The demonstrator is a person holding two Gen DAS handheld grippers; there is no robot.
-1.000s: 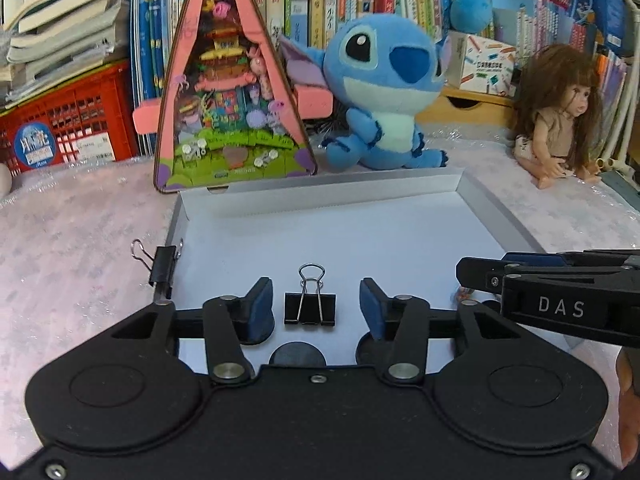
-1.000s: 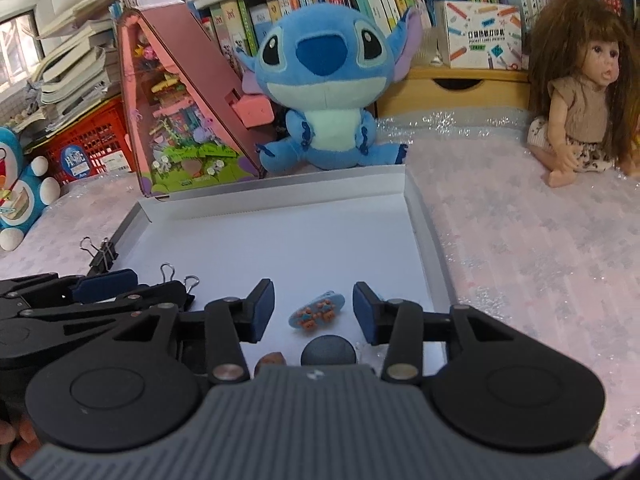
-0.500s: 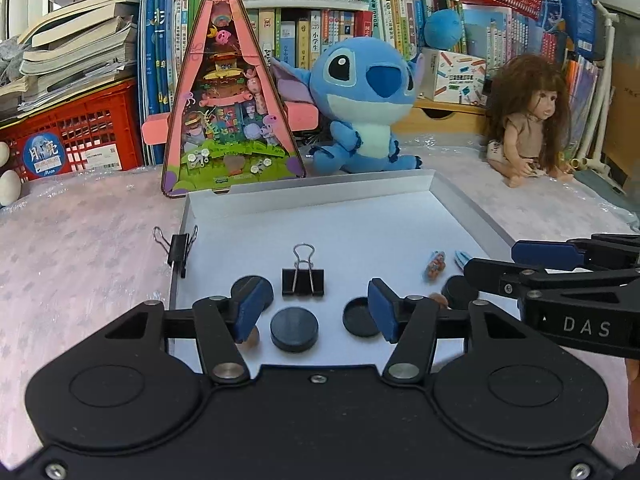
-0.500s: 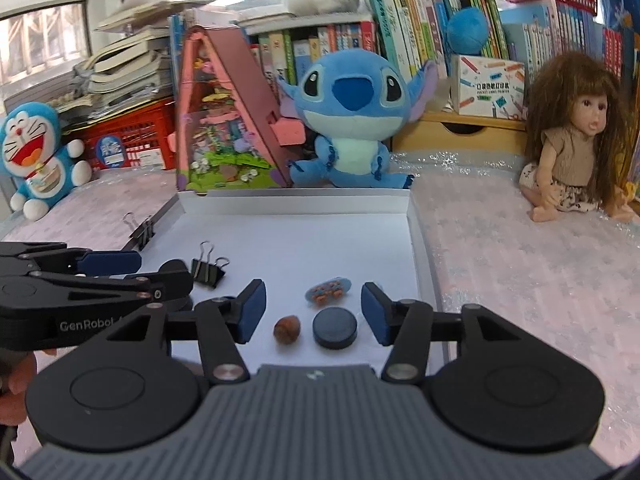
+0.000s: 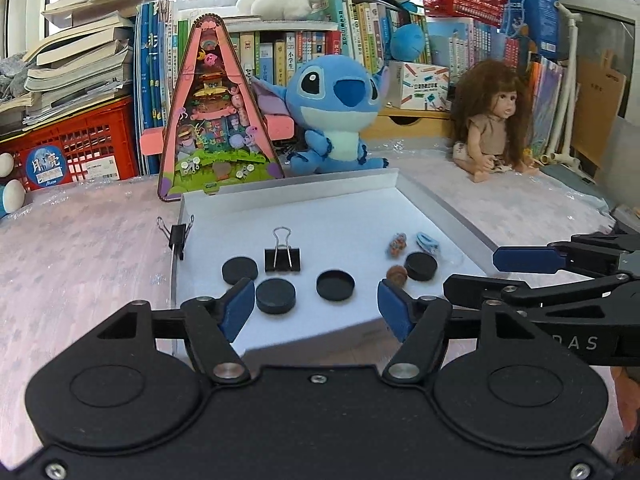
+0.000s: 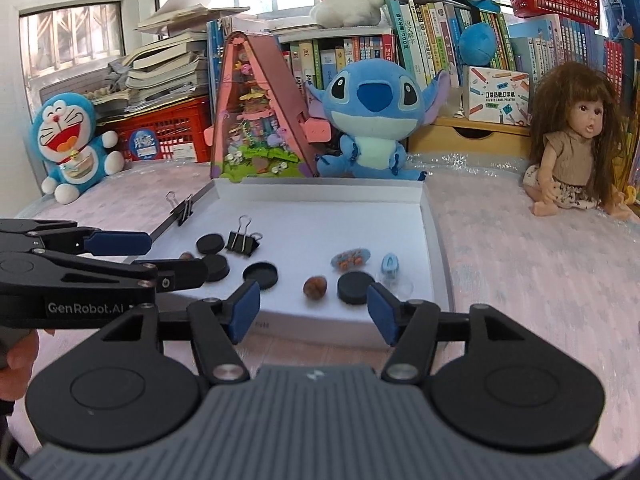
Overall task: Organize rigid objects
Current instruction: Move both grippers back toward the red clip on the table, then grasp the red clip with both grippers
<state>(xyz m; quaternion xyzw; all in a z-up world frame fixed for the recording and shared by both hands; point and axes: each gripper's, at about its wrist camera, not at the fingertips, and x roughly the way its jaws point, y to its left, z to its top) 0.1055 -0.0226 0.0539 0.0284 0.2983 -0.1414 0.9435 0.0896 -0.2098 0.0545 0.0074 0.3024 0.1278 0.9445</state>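
A white tray (image 5: 288, 188) (image 6: 436, 248) lies on the pink table. In it are several black discs (image 5: 276, 297) (image 6: 353, 288), a black binder clip (image 5: 282, 256) (image 6: 242, 240), a brown nut (image 5: 397, 273) (image 6: 315, 287), a small skateboard toy (image 5: 396, 242) (image 6: 350, 259) and a pale blue piece (image 5: 427, 241) (image 6: 390, 266). A second binder clip (image 5: 178, 234) (image 6: 182, 210) grips the tray's left rim. My left gripper (image 5: 317, 308) (image 6: 160, 258) hangs over the tray's near edge, jaws opening, nothing between them. My right gripper (image 6: 314, 310) (image 5: 500, 272) is beside it, jaws opening too, holding nothing.
Behind the tray stand a pink triangular toy house (image 5: 216, 120), a blue plush (image 5: 340, 112) and a doll (image 5: 492, 120). A second blue-and-white plush (image 6: 72, 148) sits at the back left. Books and a red crate (image 5: 76, 152) line the back.
Both grippers drew back from the tray toward its near edge and their jaws widened. More of the tray's contents came into view; the items themselves stayed put.
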